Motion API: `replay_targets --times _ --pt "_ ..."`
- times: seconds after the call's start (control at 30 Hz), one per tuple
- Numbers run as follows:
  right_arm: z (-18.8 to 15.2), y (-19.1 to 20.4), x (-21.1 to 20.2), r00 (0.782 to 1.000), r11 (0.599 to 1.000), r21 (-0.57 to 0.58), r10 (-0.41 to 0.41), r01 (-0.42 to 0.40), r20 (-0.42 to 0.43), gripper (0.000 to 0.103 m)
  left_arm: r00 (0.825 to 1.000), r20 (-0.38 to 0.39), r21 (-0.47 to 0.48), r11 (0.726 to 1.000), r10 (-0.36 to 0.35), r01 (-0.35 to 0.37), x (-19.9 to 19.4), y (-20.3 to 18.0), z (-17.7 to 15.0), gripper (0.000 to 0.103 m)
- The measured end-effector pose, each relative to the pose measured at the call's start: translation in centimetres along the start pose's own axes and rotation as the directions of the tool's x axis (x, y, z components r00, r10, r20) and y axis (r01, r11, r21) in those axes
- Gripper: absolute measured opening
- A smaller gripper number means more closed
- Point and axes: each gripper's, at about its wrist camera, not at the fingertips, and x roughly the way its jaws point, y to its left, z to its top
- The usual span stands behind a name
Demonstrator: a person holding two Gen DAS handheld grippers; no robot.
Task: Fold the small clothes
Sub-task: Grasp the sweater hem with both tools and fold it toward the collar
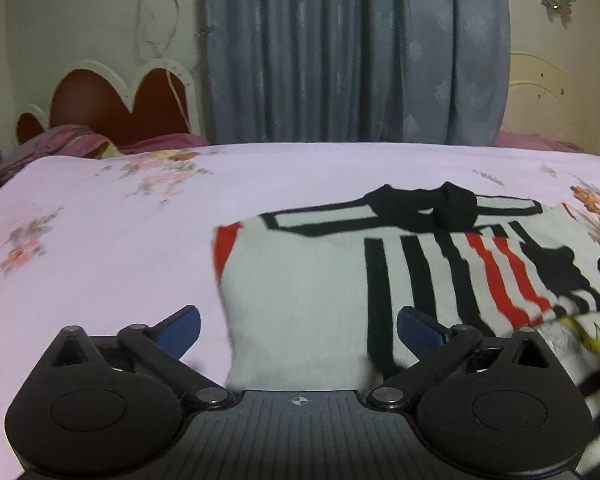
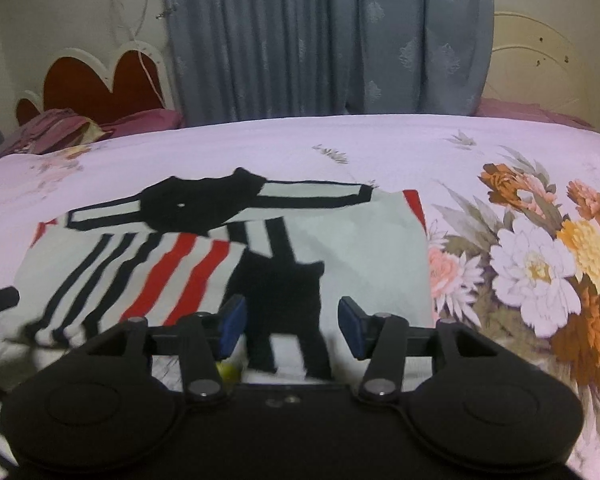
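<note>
Both cameras sit low behind their own fingers, looking forward and somewhat down across the bed [image 1: 100, 208] toward the curtain [image 1: 356, 60] and far wall. The left wrist view looks from the shirt's [image 1: 300, 280] left side, so the shirt fills its centre and right. The right wrist view looks from the right side, with the shirt [image 2: 360, 248] at centre and left. Each is close above the cloth. They share the shirt, curtain [image 2: 328, 40] and headboard [image 1: 100, 100].

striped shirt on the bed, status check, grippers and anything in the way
Left gripper and right gripper: jaws open, empty. Striped shirt partly folded on floral bedsheet. Nothing in the way.
</note>
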Motion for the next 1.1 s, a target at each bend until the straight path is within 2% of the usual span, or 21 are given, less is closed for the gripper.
replay_targets --times 0.27,0.37,0.5,0.57,0.6,0.67,0.8,0.87,0.93,1.0,1.1 --pt "-5.2 -3.2 -6.3 0.999 0.999 0.015 0.04 -0.04 -0.02 0.052 0.998 -0.052 -0.031 0.999 0.03 -0.031 -7.3 1.1 -6.7 0.103" --pt "-7.9 -4.9 -8.5 0.998 0.999 0.033 0.045 -0.043 -0.044 0.052 0.996 -0.08 -0.074 0.997 0.03 -0.036 -9.9 2.0 -9.4 0.102" --pt "-11.9 -6.4 -11.3 0.995 0.997 0.059 0.059 -0.054 -0.079 0.052 0.994 -0.113 -0.137 0.99 -0.001 -0.014 -13.3 2.7 -13.0 0.102" --pt "-13.7 -6.8 -12.3 0.993 0.995 0.076 0.066 -0.059 -0.097 0.052 0.991 -0.131 -0.173 0.985 -0.03 0.007 -14.5 2.8 -14.5 0.096" --pt "-14.6 -7.0 -12.9 0.992 0.994 0.086 0.071 -0.063 -0.104 0.052 0.988 -0.142 -0.204 0.979 -0.054 0.025 -15.1 3.0 -15.2 0.092" --pt "-16.2 -7.3 -13.7 0.989 0.99 0.117 0.088 -0.074 -0.12 0.052 0.983 -0.159 -0.263 0.964 -0.089 0.045 -16.1 3.4 -16.8 0.09" --pt "-18.9 -8.0 -15.1 0.981 0.98 0.17 0.131 -0.106 -0.145 0.051 0.977 -0.159 -0.32 0.944 -0.143 0.086 -17.9 3.4 -19.5 0.086" --pt "-19.8 -7.9 -15.9 0.977 0.979 0.161 0.151 -0.126 -0.154 0.051 0.967 -0.156 -0.36 0.923 -0.199 0.132 -18.5 3.5 -20.2 0.082" --pt "-20.4 -7.7 -16.4 0.972 0.974 0.169 0.176 -0.149 -0.157 0.052 0.956 -0.151 -0.385 0.906 -0.251 0.177 -18.8 3.6 -20.5 0.081" --pt "-21.0 -7.7 -16.6 0.953 0.948 0.235 0.256 -0.214 -0.162 0.052 0.943 -0.149 -0.407 0.888 -0.296 0.215 -18.8 3.7 -20.6 0.081" --pt "-21.3 -8.1 -16.4 0.924 0.895 0.339 0.355 -0.292 -0.141 0.052 0.915 -0.128 -0.48 0.831 -0.383 0.281 -18.4 4.2 -20.8 0.078"
